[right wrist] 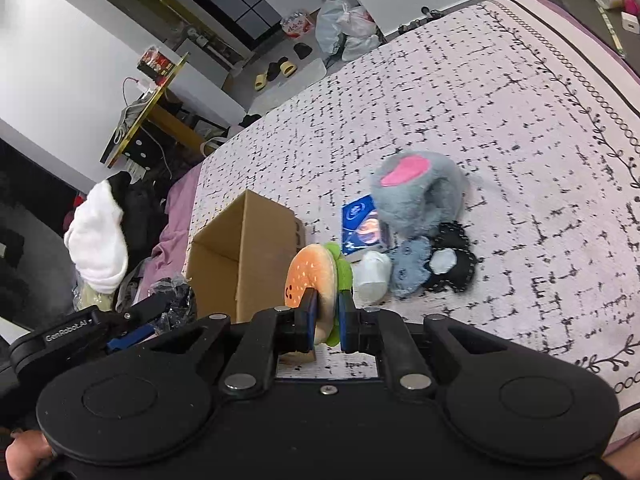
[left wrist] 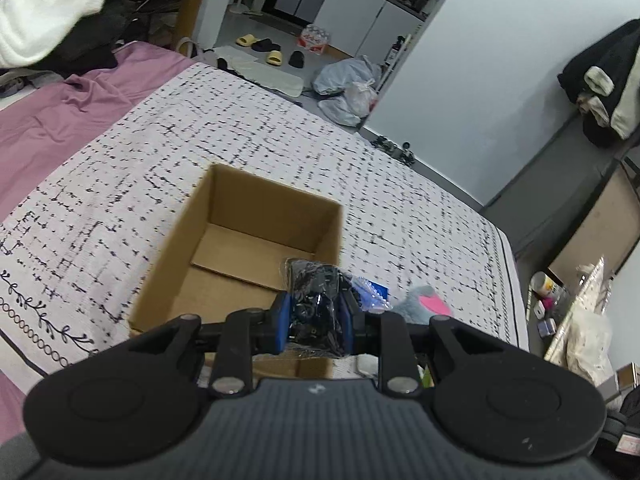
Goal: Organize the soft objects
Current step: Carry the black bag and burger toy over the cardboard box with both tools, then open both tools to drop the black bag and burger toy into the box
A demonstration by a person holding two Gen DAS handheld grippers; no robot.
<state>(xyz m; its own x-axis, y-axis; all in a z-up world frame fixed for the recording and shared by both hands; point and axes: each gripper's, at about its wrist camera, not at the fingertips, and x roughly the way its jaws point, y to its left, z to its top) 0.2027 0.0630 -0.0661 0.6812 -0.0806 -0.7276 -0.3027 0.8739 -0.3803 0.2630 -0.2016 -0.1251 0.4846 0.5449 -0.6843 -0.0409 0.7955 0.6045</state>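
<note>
Bedspread point(right wrist: 480, 92), smiling orange burger plush point(right wrist: 316, 280)

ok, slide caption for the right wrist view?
Right gripper clamps orange hamburger plush beside open cardboard box on the bed.

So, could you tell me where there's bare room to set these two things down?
The cardboard box floor is bare. The bedspread beyond the box, toward the far edge, is open too. It's crowded beside the box, where the grey plush, blue packet, white cup and black pouch cluster.

One cardboard box point(right wrist: 240, 256), two plush toys point(right wrist: 420, 196), one blue packet point(right wrist: 360, 224).
</note>
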